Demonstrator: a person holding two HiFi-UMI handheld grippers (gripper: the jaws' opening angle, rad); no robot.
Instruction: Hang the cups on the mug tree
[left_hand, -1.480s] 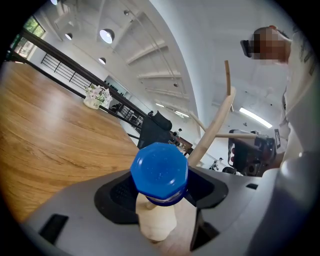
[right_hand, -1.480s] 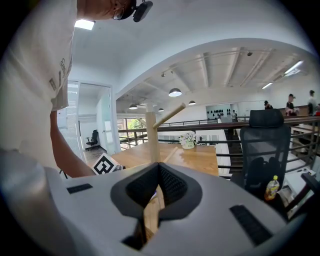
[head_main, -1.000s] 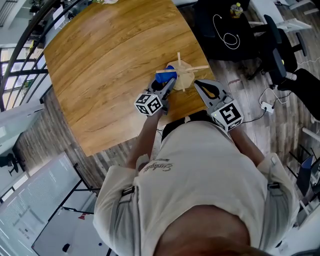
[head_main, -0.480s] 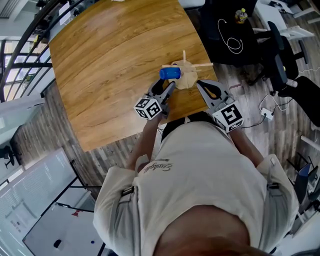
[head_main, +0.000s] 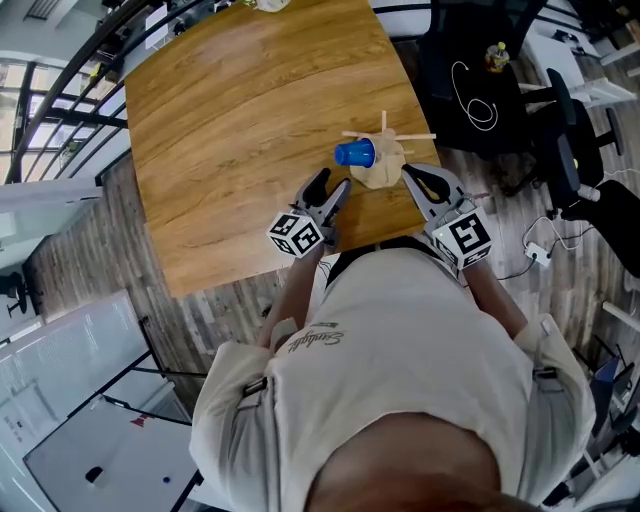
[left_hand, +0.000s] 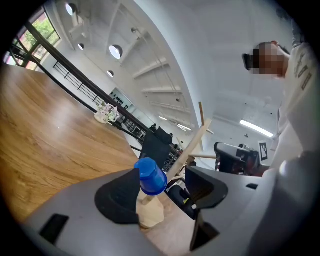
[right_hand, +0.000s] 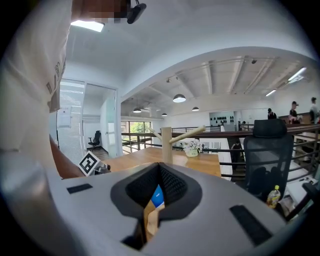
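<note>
By the mug tree (head_main: 385, 170) our left gripper (head_main: 333, 182) is open (right gripper (right_hand: 160, 170) pressed shut); we should back away slowly, not bumping the blue cup (head_main: 354, 153)

The cup (head_main: 354, 153) is blue, the mug tree (head_main: 386, 174) pale wood, the table (head_main: 240, 120) warm brown wood-grain.

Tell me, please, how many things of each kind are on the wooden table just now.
Blue cup: 1
Wooden mug tree: 1
Pot of flowers: 1
Total: 3
</note>
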